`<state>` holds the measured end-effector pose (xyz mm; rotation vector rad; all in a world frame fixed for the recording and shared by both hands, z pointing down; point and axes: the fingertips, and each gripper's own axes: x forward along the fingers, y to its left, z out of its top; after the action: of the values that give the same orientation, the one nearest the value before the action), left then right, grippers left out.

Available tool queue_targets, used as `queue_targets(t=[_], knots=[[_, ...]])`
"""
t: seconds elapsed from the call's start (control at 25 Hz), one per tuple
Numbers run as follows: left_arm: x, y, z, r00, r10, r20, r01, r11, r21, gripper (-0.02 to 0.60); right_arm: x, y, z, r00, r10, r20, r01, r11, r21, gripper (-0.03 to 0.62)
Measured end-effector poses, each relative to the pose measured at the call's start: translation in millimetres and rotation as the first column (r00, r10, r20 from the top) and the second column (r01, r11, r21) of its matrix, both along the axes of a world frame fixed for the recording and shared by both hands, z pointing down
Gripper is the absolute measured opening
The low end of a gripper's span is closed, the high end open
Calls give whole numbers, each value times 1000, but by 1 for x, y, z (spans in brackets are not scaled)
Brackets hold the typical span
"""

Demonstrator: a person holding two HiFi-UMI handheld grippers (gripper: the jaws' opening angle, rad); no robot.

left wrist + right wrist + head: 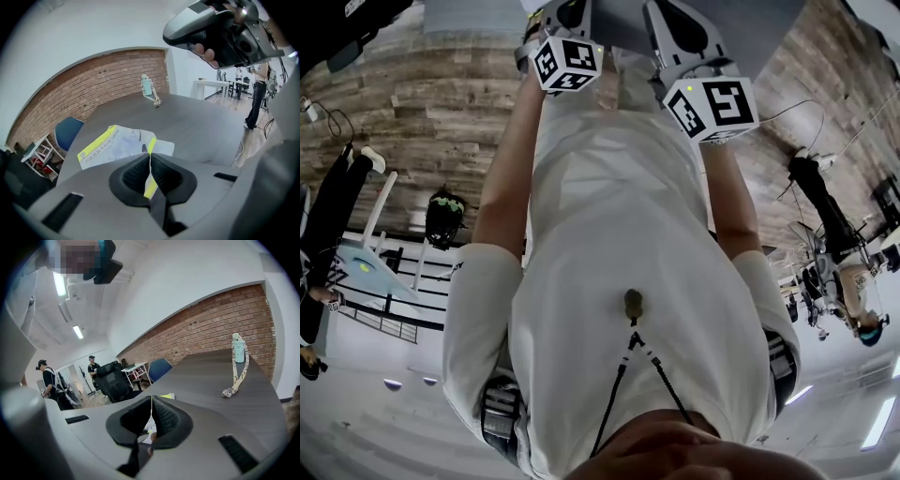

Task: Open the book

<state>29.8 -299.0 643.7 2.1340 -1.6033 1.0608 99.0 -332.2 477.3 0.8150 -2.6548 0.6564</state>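
Observation:
A thin book point(117, 145) with a pale cover and a yellow spine stripe lies on the grey table point(201, 126). My left gripper point(150, 158) is shut on the near edge of its cover, and a yellow strip shows between the pads. In the right gripper view my right gripper point(151, 411) is shut on a thin white sheet edge of the book point(166, 396). The right gripper's housing point(206, 28), with a hand around it, hangs above the table in the left gripper view. The head view shows only both marker cubes point(567, 64) point(712, 105); the jaws are hidden.
A pale green bottle with a patterned lanyard point(147, 86) point(239, 350) stands at the table's far side by the brick wall. A blue chair point(68, 131) and a black office chair point(112, 378) stand beyond the table. People stand in the background point(49, 380).

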Motion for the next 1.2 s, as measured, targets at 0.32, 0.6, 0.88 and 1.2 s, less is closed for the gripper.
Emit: queue_targets(t=[0.32,0.6,0.88,1.2], knots=[[-14,11,-14,996,-74,-48,75,997,23,26,-6,9,-1,1000,-8,-2,8,1000,8,37],[-27,23,-22,987,-142,-77,146,988,43,25,-11,18,-2,1000,-30,-7,30,999,16,37],[-45,33,-37,973,-206,-108,214,974,75,25,-27,28,-7,998,-68,-4,68,997,21,37],[-71,55,-48,934,-302,-190,321,944,77,25,-49,46,-8,993,-114,-3,114,993,21,37]])
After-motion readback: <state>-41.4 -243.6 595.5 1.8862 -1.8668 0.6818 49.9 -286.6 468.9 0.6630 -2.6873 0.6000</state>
